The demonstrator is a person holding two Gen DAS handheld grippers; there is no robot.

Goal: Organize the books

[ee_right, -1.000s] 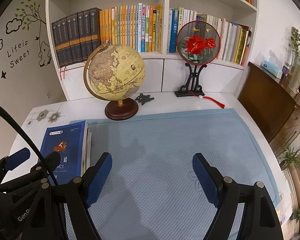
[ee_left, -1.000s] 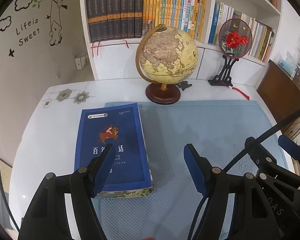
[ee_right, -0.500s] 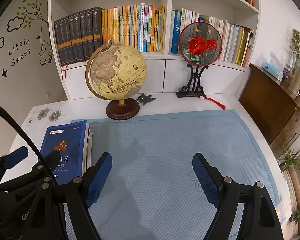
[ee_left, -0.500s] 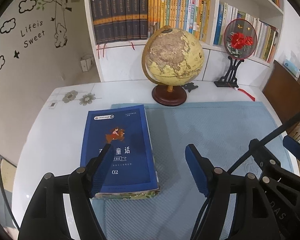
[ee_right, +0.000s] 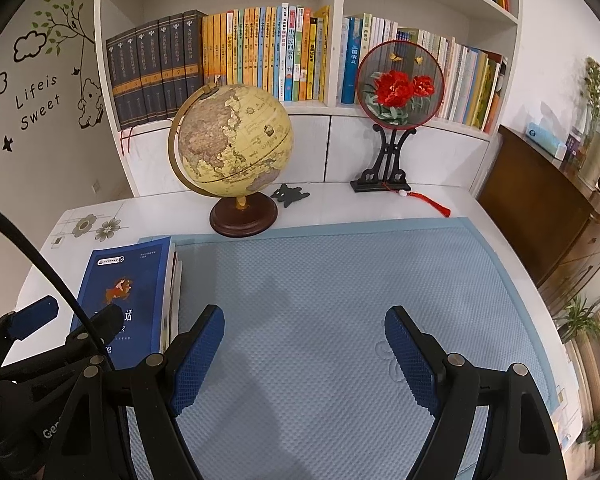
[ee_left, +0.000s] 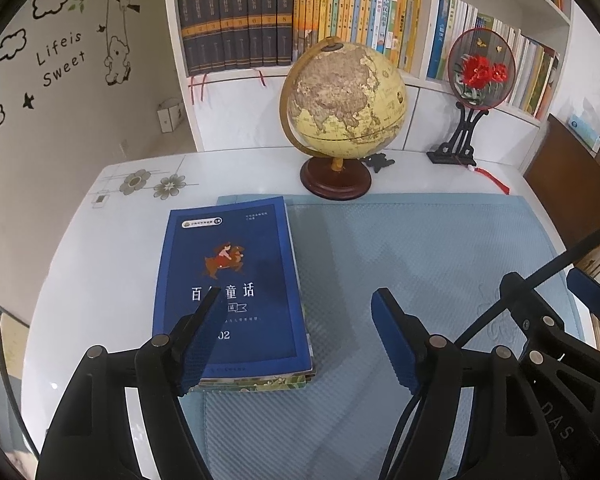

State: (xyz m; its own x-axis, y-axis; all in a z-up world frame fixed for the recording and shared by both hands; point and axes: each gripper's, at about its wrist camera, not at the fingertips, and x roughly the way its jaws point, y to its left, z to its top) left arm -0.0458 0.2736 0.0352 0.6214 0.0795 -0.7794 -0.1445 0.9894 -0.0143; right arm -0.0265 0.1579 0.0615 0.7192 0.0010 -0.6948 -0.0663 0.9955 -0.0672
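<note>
Hovering over the stack (ee_left: 236,292) with your left gripper (ee_left: 296,340), you look to be at the end of a placing step: the fingers (ee_left: 396,344) have just been opening and now stand wide, nothing between them, nothing held. Your right gripper (ee_right: 304,360) is also spread wide and empty above the mat (ee_right: 340,288).

The stack lies flat on the bench (ee_left: 100,240), at the mat's left edge, near the globe (ee_left: 342,100) but apart from it. Blue cover up. Long axis runs from you toward the shelf (ee_right: 332,108), top of the title pointing to the shelf, spine apparently on the left side, page edges facing the mat.

Stack looks squared, only slightly staggered at the near edge. No loose books visible on the bench, so I judge the sorting nearly done. Next: either nudge the near edges flush with open fingers, or clamp the stack's right edge to lift it toward the shelf.
</note>
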